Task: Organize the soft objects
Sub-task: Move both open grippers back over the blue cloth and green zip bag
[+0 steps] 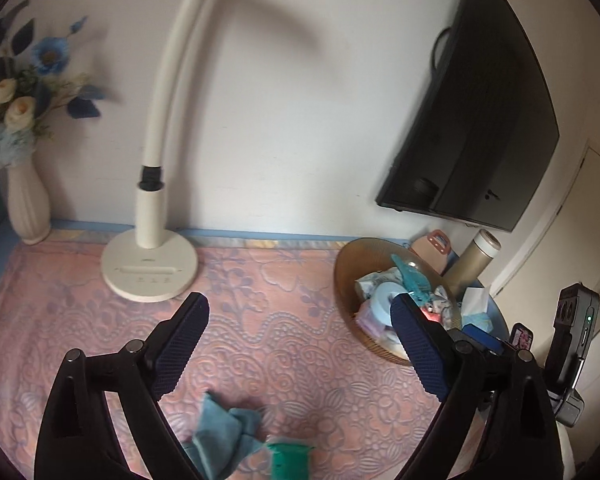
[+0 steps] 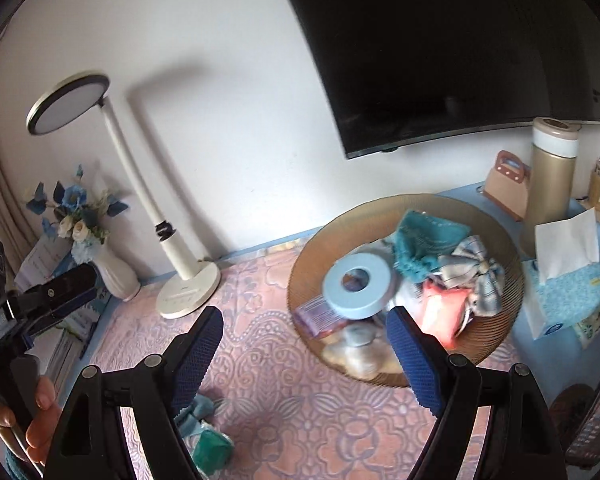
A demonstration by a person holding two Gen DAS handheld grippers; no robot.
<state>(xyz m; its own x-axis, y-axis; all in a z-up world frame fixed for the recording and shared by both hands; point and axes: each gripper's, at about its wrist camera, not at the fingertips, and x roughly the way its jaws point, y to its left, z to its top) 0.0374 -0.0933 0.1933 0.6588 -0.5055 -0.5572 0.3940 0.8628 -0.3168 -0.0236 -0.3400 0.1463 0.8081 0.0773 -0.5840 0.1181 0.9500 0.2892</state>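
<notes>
Counter, pink patterned cover. Basket of soft items, right; only the right wrist view shows its full rim. Blue cloth lies near edge. Left claw, right claw: both angled downward, wide open, empty.

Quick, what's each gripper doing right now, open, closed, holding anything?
Left gripper: open, nothing between its fingers.
Right gripper: open, nothing held.
</notes>
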